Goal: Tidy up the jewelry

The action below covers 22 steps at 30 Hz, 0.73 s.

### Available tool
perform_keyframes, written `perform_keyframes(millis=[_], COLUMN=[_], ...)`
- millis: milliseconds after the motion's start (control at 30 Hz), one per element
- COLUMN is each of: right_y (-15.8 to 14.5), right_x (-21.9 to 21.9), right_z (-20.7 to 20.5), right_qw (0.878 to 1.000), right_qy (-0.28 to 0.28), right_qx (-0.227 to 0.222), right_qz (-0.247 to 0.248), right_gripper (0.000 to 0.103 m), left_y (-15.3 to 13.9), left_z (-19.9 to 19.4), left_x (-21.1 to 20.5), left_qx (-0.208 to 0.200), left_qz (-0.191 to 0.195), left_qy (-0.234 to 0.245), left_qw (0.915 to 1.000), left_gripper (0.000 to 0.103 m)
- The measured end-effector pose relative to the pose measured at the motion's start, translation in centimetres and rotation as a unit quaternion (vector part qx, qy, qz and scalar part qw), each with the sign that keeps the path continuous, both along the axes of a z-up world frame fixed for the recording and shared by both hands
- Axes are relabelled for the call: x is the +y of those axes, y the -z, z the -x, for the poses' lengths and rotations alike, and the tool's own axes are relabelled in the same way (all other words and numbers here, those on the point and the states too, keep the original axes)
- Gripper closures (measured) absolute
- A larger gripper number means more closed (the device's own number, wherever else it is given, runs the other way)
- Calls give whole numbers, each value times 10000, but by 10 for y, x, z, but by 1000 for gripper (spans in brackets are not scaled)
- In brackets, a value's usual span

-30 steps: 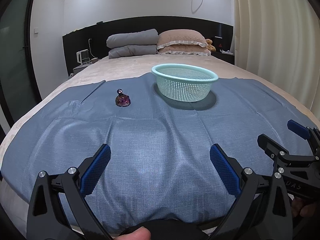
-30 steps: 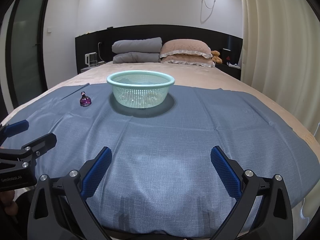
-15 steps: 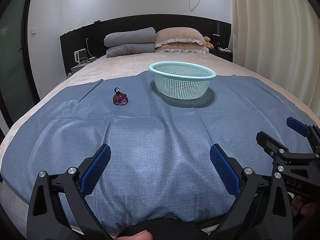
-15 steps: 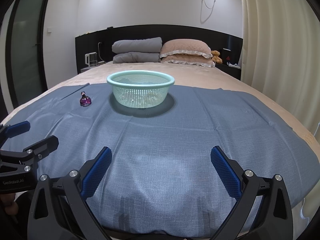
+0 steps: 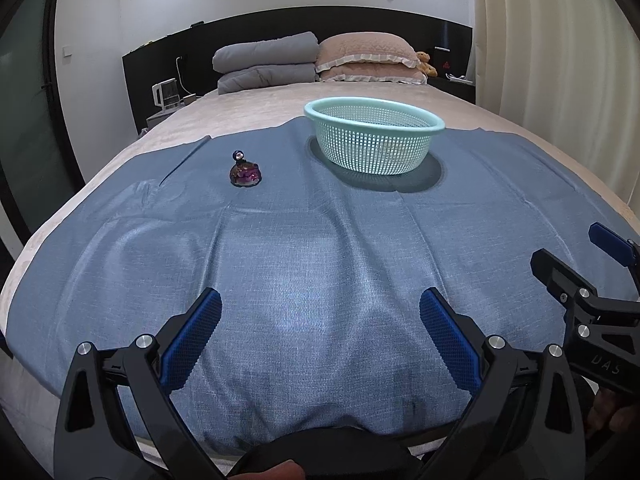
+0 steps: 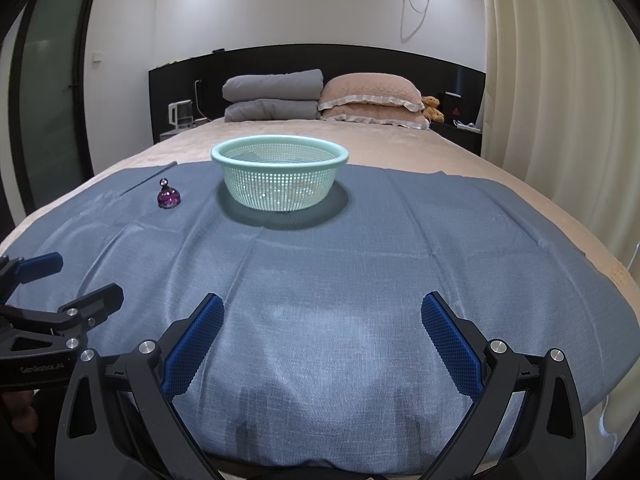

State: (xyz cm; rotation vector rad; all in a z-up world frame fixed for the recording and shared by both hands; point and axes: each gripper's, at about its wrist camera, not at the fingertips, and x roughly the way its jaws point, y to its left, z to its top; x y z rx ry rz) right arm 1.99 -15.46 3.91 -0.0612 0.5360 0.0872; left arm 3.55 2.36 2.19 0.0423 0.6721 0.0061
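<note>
Grey folded quilt (image 6: 274, 94) beside pink pillows (image 6: 370, 98) at the black headboard (image 6: 440, 62) — cream curtain (image 6: 560, 100) hangs right.

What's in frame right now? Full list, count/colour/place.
purple ornament: 1, purple, on the cloth left of the basket
basket: 1, mint green, far centre of the cloth
cloth: 1, blue, spread over the bed
pillows: 2, pink, stacked at the headboard
folded quilt: 1, grey, left of the pillows
teddy: 1, brown, beside the pillows
left gripper: 1, black with blue pads, open
right gripper: 1, same, open
</note>
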Motion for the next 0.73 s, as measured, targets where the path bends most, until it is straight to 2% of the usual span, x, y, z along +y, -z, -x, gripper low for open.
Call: perform_keyframes(millis=[333,733], right_y=[1,0], right_x=[1,1], right_z=[0,3], right_qw=[10000,10000], right_qy=[5,-3], right_qx=[2,-38], right_qz=[17,31], right_gripper=[8,8], left_y=[4,-2], left_z=[-1,6], left_x=[8,10], left_qx=[147,-109], left_qz=[147,110], left_qy=[-113,-228], left_qw=[9997,9996], left_gripper=[6,6])
